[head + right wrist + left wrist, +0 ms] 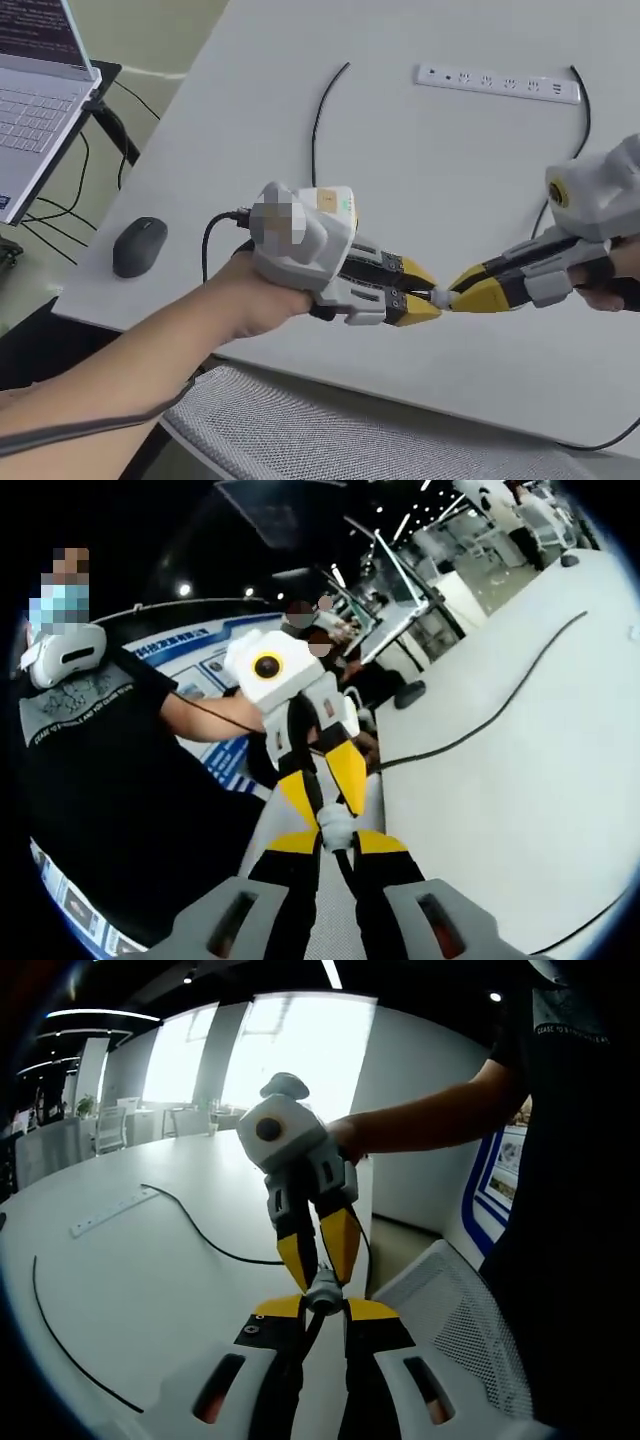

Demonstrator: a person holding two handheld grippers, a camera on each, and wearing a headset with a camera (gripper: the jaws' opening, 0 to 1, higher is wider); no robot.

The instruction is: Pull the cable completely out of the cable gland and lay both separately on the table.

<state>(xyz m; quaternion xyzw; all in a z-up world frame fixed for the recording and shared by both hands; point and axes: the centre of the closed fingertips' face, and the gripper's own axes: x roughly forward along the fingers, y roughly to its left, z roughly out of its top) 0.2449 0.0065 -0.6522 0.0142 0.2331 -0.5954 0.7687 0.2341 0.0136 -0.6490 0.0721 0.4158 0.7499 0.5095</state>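
left tool [434, 298]: we see its jaws pressed in on one end of the cable gland [442, 297], held in the air over the near part of the surface [420, 180].
right tool [456, 296]: its jaws are closed on the gland's other end, tip to tip with the left tool.
cable gland: small and pale, caught between the two pairs of yellow tips, off the surface.
cable [347, 865]: in the right gripper view we make out a thin black strand leaving the gland and running back between that tool's jaws.
loose black lead [317, 125]: lies on the surface with its far end free and its near end hidden behind the left tool; we cannot tell whether it joins the gland.
power strip [497, 84]: white, at the far side, well apart.
computer mouse [139, 246]: by the left edge.
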